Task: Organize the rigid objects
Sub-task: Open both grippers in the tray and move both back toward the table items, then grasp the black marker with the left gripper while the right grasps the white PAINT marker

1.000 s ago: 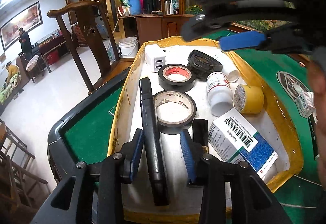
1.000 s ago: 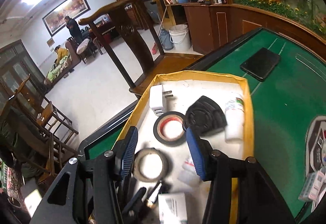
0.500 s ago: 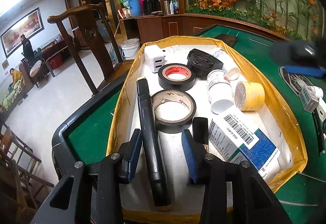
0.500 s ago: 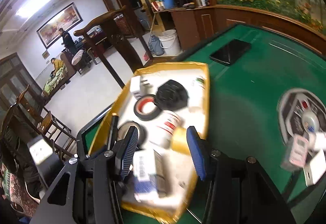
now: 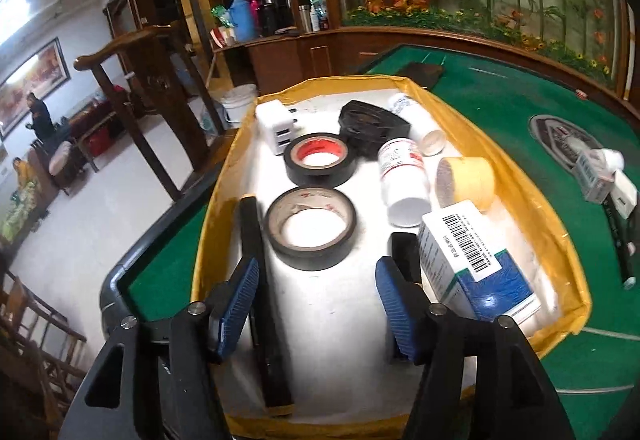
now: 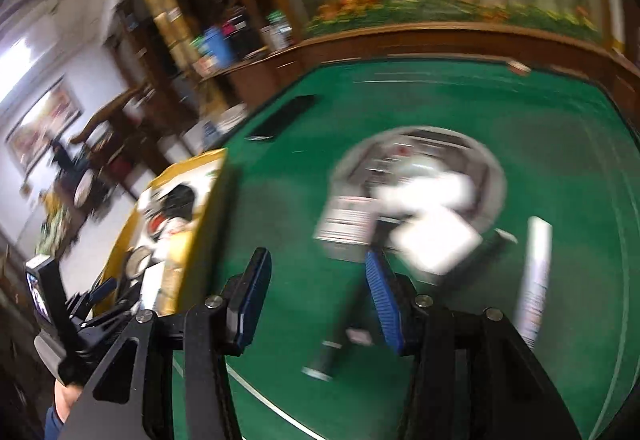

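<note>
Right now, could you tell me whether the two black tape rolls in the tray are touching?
Apart: the left wrist view shows white tray floor between the red-cored roll and the nearer roll.

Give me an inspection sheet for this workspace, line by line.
Surface: green felt table.
Job's things: yellow-rimmed tray holds two tape rolls, white bottle, barcode box, charger, long black bar.
Clutter: blurred boxes and a marker on the felt beside the tray.
Grippers: left tongs have just been opening, pads clear of the bar; right tongs open, empty, over the felt.
Cables: nothing seen.
Surroundings: wooden chair, cabinet, flower mural.
</note>
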Motion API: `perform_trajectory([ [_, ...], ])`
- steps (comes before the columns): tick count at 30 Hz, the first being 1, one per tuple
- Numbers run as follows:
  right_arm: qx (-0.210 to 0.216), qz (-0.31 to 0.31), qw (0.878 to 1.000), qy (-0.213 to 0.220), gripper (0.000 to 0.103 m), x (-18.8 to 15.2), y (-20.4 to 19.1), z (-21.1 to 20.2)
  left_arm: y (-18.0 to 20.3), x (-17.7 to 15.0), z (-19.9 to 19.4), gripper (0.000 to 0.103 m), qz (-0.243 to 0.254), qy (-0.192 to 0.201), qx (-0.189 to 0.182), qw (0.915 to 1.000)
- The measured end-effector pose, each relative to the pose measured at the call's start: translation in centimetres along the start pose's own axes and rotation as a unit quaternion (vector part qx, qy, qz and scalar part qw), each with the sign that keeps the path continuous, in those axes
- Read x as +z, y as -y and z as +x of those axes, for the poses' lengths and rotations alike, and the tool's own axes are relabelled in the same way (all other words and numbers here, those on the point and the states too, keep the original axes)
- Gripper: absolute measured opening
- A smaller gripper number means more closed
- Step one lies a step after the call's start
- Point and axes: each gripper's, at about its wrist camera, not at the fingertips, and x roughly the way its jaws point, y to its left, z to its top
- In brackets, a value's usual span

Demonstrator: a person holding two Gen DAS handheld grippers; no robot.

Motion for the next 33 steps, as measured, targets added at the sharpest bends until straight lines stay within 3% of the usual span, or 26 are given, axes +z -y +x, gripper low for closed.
perform_trajectory([
  [5,-0.062,0.060,0.996,0.018,0.048,-0.5,7.1,-2.2,1.1,1.1,-2.9,0.065,-0.008,0.037,-0.019,0.9991],
  [11,-0.080,0.095,0.992,0.002,0.048,-0.3,9.8,-1.9,5.2,1.4,-6.2,0.071,0.041,0.063,-0.064,0.9951],
  [19,-0.104,0.095,0.989,-0.039,0.048,-1.6,10.6,-0.2,10.6,0.4,-7.4,0.071,0.096,0.031,-0.151,0.9834],
  [25,-0.164,0.048,0.984,-0.056,0.018,-2.1,10.0,1.7,13.6,1.4,-7.7,0.071,0.115,0.004,-0.213,0.9703],
  [30,-0.175,0.073,0.981,-0.047,0.015,-2.1,11.2,0.8,16.7,3.0,-6.5,0.070,0.116,-0.031,-0.253,0.9599],
  [33,-0.164,0.091,0.982,-0.035,0.015,-1.9,11.7,0.1,18.4,3.6,-5.0,0.049,0.119,-0.051,-0.256,0.9580],
])
